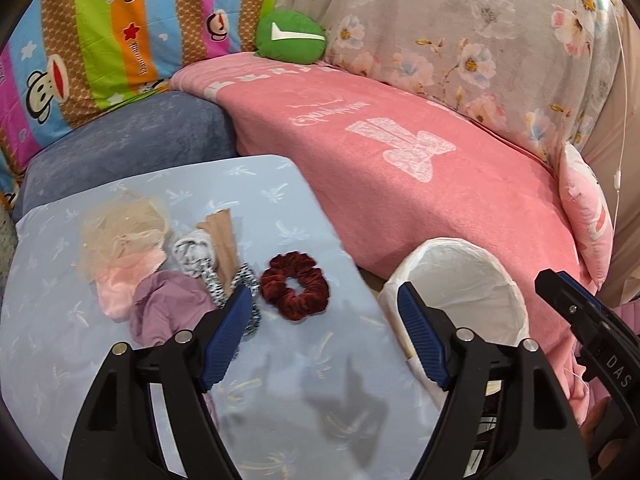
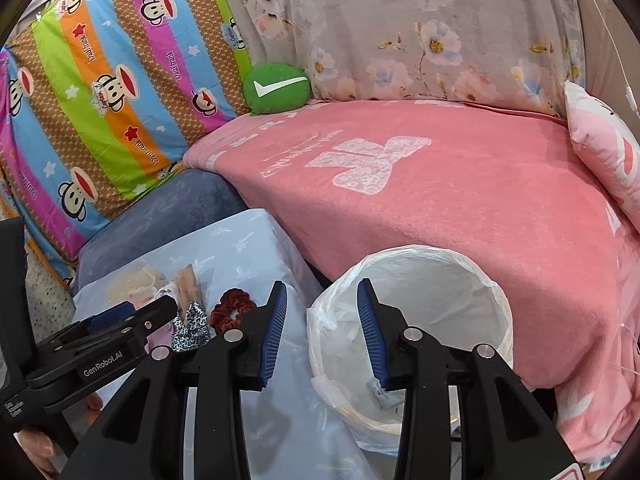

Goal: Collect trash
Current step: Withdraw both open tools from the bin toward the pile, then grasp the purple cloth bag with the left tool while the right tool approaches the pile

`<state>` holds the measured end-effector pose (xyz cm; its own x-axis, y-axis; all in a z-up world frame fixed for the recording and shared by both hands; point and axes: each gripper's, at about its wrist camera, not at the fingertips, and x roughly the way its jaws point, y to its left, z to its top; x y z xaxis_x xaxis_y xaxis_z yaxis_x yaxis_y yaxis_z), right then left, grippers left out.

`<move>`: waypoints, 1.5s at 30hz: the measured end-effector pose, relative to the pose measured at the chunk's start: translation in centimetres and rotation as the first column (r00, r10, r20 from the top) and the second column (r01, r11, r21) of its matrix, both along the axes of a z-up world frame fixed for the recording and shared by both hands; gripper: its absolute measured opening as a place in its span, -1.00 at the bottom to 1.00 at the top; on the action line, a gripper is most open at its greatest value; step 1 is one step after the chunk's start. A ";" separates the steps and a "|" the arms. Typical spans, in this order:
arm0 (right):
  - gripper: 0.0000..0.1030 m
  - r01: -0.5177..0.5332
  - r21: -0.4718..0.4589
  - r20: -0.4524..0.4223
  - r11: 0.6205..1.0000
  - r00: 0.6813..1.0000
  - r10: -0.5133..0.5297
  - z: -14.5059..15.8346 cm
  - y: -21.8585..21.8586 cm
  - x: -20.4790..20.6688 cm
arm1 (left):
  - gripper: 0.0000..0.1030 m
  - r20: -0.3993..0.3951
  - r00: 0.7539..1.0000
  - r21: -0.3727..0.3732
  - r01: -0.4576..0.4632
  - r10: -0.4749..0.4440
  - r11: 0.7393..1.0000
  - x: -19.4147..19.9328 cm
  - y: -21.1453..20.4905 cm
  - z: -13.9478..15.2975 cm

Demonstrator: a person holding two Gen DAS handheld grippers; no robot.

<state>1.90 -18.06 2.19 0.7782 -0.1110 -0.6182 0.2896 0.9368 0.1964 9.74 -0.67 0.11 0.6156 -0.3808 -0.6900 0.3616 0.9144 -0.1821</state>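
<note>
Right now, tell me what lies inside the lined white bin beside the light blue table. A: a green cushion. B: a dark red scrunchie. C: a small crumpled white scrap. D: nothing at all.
C: in the right wrist view a small crumpled white scrap lies at the bottom of the lined white bin, while the dark red scrunchie sits on the light blue table.

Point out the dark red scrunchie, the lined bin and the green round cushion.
dark red scrunchie (image 1: 295, 285): left wrist view, on its velvet ring, left side.
lined bin (image 2: 496, 300): right wrist view, on its bag-covered rim.
green round cushion (image 1: 290, 38): left wrist view, on its front face.
</note>
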 end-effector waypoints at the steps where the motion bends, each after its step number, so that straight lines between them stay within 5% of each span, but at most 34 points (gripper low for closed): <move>1: -0.24 -0.008 0.000 -0.004 1.000 1.000 0.008 -0.2 0.4 0.2 | 0.45 -0.001 1.000 0.004 -0.012 0.012 1.000 0.0 0.5 -0.2; 19: -0.15 -0.150 0.016 -0.086 0.989 0.985 0.151 -3.7 8.2 3.9 | 0.62 -0.152 0.965 0.044 -0.212 0.216 0.976 1.9 10.8 -5.8; 31: -0.15 -0.218 0.031 -0.141 0.976 0.965 0.220 -6.0 12.4 6.3 | 0.60 -0.224 0.952 0.033 -0.204 0.206 0.978 3.3 12.8 -8.6; 36: -0.15 -0.234 0.044 -0.159 0.971 0.958 0.238 -6.8 13.3 7.5 | 0.24 -0.293 0.941 0.004 -0.176 0.170 0.984 4.5 12.0 -10.1; 39: -0.15 -0.246 0.048 -0.172 0.968 0.953 0.250 -7.4 13.9 8.2 | -0.14 -0.329 0.932 -0.013 -0.167 0.154 0.986 5.0 12.0 -10.8; 41: -0.15 -0.257 0.054 -0.180 0.965 0.948 0.263 -7.7 14.3 8.7 | -0.44 -0.340 0.929 -0.026 -0.162 0.144 0.986 5.1 12.3 -10.9; 45: -0.15 -0.287 0.054 -0.196 0.956 0.936 0.292 -8.6 15.7 9.9 | -0.71 -0.332 0.933 -0.040 -0.158 0.136 0.987 4.8 13.1 -10.5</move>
<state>11.78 -2.37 -6.38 0.6348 0.1174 -0.7637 0.0419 0.9817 0.1858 14.59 12.42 -10.39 0.4126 -0.3535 -0.8395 0.1344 0.9352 -0.3278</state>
